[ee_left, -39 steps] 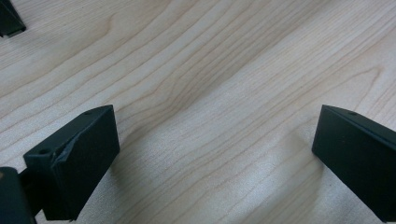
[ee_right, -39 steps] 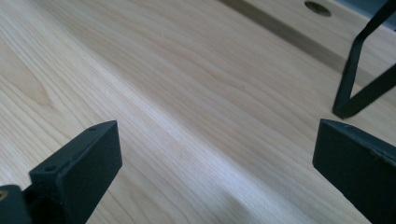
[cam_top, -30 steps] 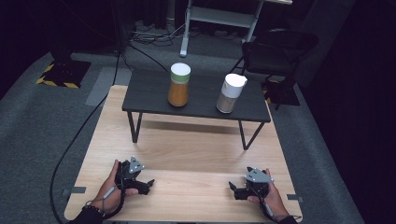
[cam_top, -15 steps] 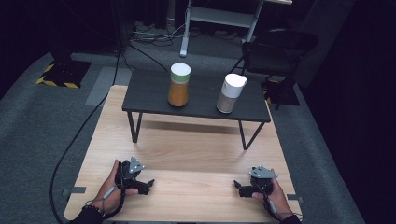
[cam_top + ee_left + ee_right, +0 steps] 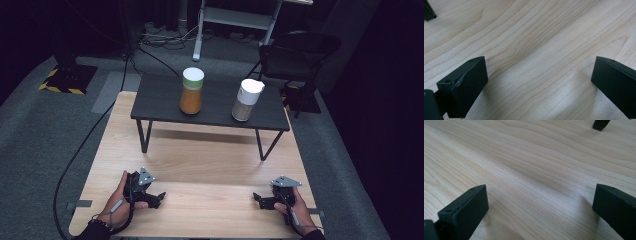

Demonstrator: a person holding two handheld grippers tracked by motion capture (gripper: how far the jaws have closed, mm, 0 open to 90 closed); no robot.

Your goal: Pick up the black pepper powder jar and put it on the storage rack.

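Orange jar (image 5: 192, 91) and white jar (image 5: 247, 99) stand on the black bench's (image 5: 155, 100) top, well apart from both grippers at the wooden table's (image 5: 210, 165) near edge in the high view. Left gripper (image 5: 536, 85), in its own view, has jaws wide apart over bare wood; right gripper (image 5: 539, 207) likewise, having just been opening with nothing between. Reaching far over the bench edge could probably topple a tall jar.

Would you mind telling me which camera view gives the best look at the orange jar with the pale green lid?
The high view: the orange jar stands whole and upright on the small dark table, left of a white-lidded jar. The left and right gripper views look down at bare wood between open jaws, giving no sight of the jar.
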